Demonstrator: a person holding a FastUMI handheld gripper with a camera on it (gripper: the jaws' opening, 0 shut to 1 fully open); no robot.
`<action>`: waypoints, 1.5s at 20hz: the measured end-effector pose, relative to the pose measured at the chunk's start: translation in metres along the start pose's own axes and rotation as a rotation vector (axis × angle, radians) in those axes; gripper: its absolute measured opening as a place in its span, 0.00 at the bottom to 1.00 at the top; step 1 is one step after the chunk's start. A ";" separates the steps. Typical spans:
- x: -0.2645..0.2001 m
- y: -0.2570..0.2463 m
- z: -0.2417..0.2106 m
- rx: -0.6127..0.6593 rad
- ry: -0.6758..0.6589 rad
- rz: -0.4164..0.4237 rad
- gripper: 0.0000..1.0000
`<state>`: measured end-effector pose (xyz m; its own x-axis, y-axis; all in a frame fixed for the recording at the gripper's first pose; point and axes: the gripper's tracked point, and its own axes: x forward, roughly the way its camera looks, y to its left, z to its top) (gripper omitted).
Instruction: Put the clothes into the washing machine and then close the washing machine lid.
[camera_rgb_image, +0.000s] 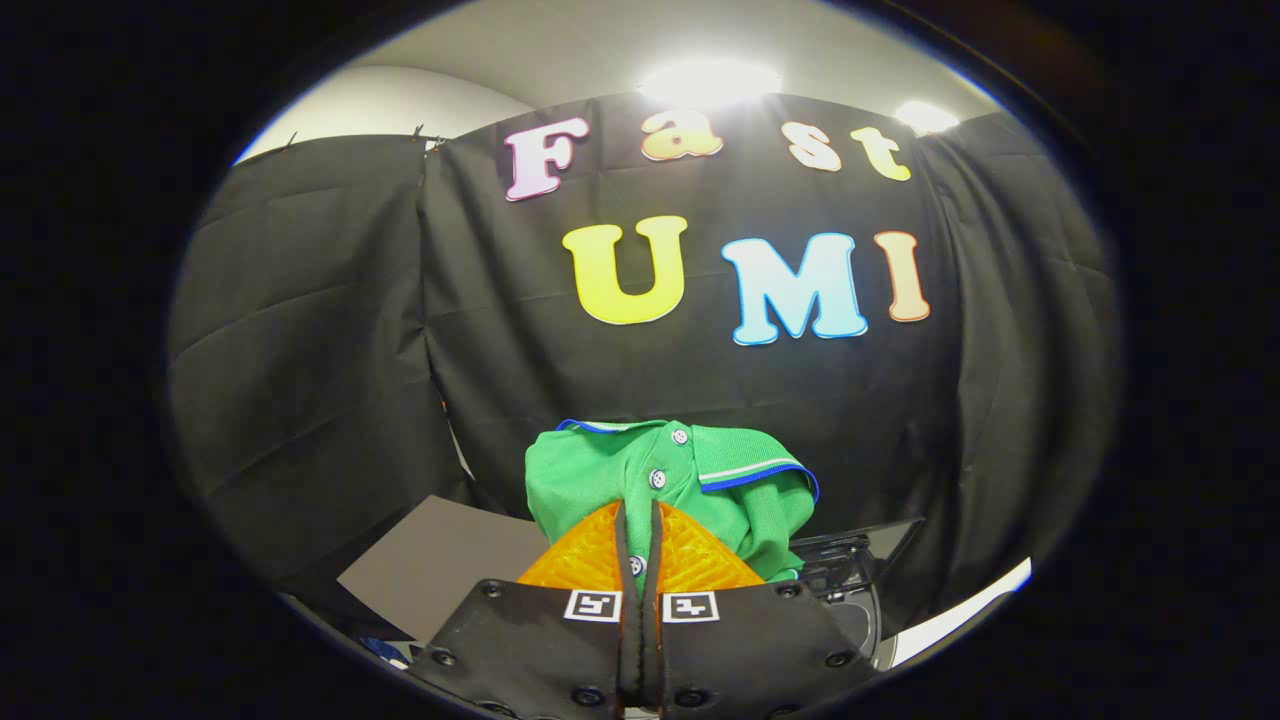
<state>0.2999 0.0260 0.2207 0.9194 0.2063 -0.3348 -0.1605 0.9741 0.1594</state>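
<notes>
Between hand-held gripper (640, 520) fingers, green shirt (600, 470) pinched

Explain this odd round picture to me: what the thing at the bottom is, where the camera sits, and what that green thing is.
The camera rides on a hand-held tool, a two-finger gripper that a person carries; no robot arm is involved. It looks forward along the two fingers. These are pressed together on a green polo shirt, which bunches up just ahead of them, lifted against the black cloth wall. Below and beyond the shirt sits a grey flat panel and a dark machine part, probably the washing machine, though little of it shows.
</notes>
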 end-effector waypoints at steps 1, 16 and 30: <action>0.000 -0.012 0.000 0.005 -0.001 -0.013 0.01; 0.011 -0.103 -0.031 0.011 0.028 -0.015 0.01; 0.020 -0.138 -0.096 0.021 0.128 -0.039 0.01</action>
<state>0.3057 -0.0952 0.1028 0.8711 0.1799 -0.4570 -0.1166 0.9797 0.1632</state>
